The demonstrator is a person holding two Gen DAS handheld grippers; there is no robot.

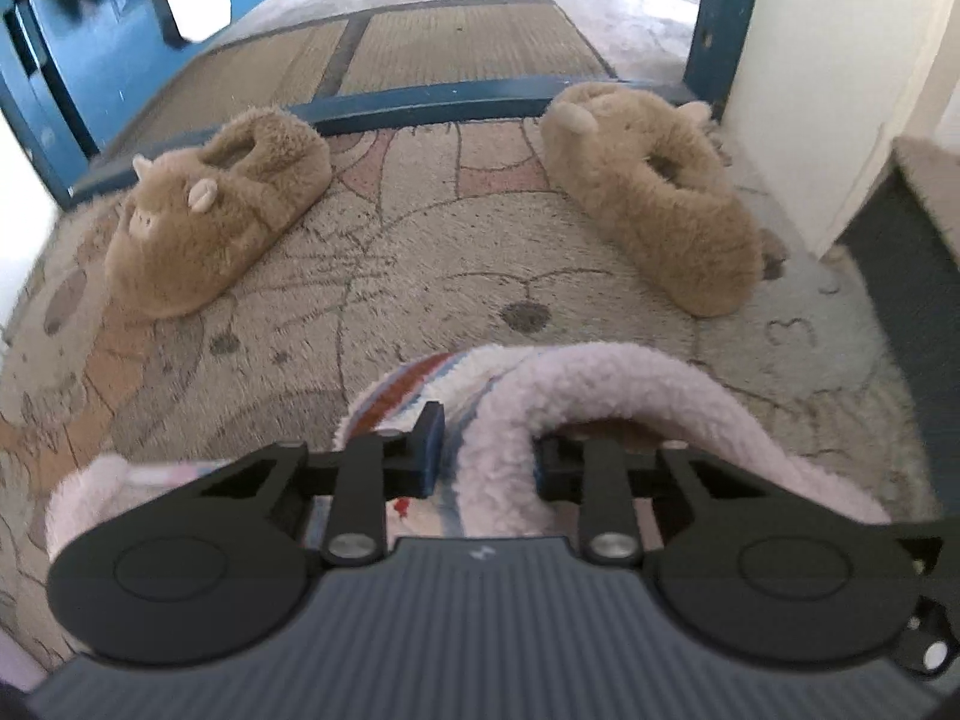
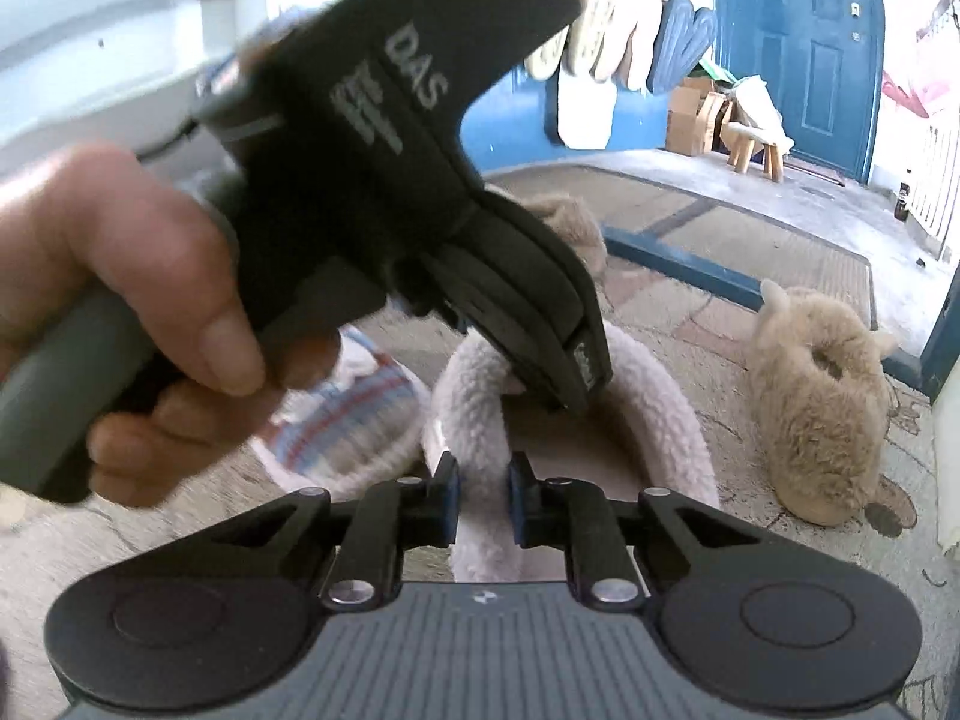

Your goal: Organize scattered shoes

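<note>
Closest in, the left gripper (image 1: 483, 450) has its jaws clamped across the fluffy pink collar of a pink slipper (image 1: 630, 396): one pad sits on the outside of the fleece, the other inside the opening. The slipper's striped knit lining (image 1: 414, 384) shows just beyond the outer pad. In the right wrist view, the right gripper (image 2: 483, 498) pinches the same kind of pink fleece rim (image 2: 480, 456) between its blue-faced pads, squeezed tight on it (whether this is the same slipper or its twin, the views do not settle). Above it, a hand (image 2: 138, 300) grips the grey handle of the other gripper, whose black body fills the upper middle of that view and reaches down into the slipper's opening.

Farther out, on the patterned rug (image 1: 420, 252), lie two tan plush animal slippers, well apart: one to the left (image 1: 216, 222) with its horned face turned this way, one to the right (image 1: 654, 204) near the white wall. Behind them runs a blue door sill (image 1: 432, 102), then a woven doormat (image 1: 468, 42), then bare concrete floor with a small wooden stool (image 2: 756, 147) and cardboard boxes (image 2: 690, 120) by a blue door (image 2: 798, 42).
</note>
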